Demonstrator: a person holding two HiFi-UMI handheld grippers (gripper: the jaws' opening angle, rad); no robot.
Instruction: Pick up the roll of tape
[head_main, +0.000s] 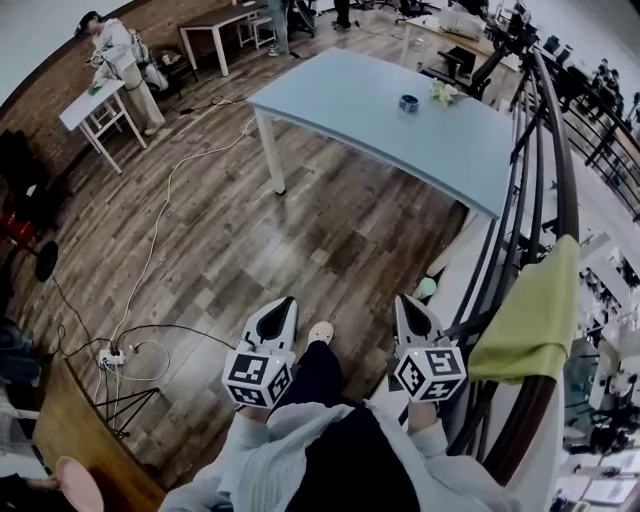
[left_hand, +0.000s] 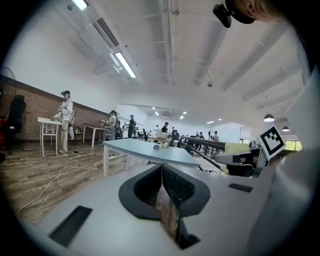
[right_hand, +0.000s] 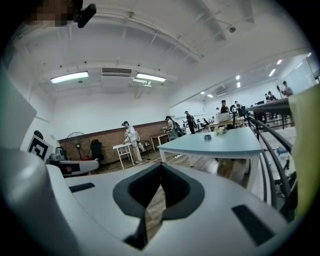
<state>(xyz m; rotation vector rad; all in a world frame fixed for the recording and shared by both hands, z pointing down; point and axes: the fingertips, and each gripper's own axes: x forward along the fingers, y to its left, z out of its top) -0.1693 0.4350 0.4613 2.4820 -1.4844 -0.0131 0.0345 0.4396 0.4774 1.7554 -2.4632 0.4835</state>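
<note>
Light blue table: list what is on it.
A small dark roll of tape and, beside it, a pale crumpled object. Nothing covers the rest; the object is too small to identify.

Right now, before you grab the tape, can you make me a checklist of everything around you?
Surface: pale blue table, across the wooden floor.
Job's things: roll of tape on the table, untouched.
Clutter: crumpled pale thing beside the tape.
Grippers: left claw and right claw both shut, empty, well short of the table.
Cables: white cable winding over the floor towards a power strip.
Surroundings: railing with a green cloth; person at a white desk.
</note>
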